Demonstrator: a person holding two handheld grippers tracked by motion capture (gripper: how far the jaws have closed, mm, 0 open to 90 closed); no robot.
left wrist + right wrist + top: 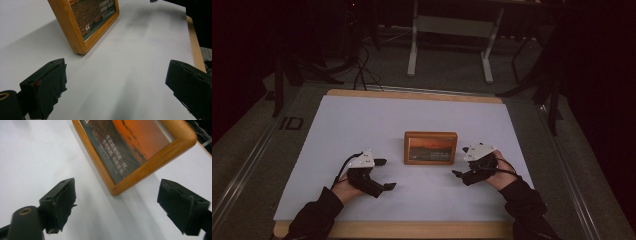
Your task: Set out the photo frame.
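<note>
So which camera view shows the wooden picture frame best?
The high view: the whole wooden picture frame lies flat between both grippers. The left gripper view shows one corner of it, the right gripper view another corner with its orange print.

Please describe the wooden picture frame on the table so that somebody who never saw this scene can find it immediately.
Look at the white sheet that covers the wooden table. Near the sheet's middle, between the left gripper and the right gripper, stands the picture frame. It is the one brown thing on the white: a light wooden border around an orange sunset photo with small pale lettering.
</note>
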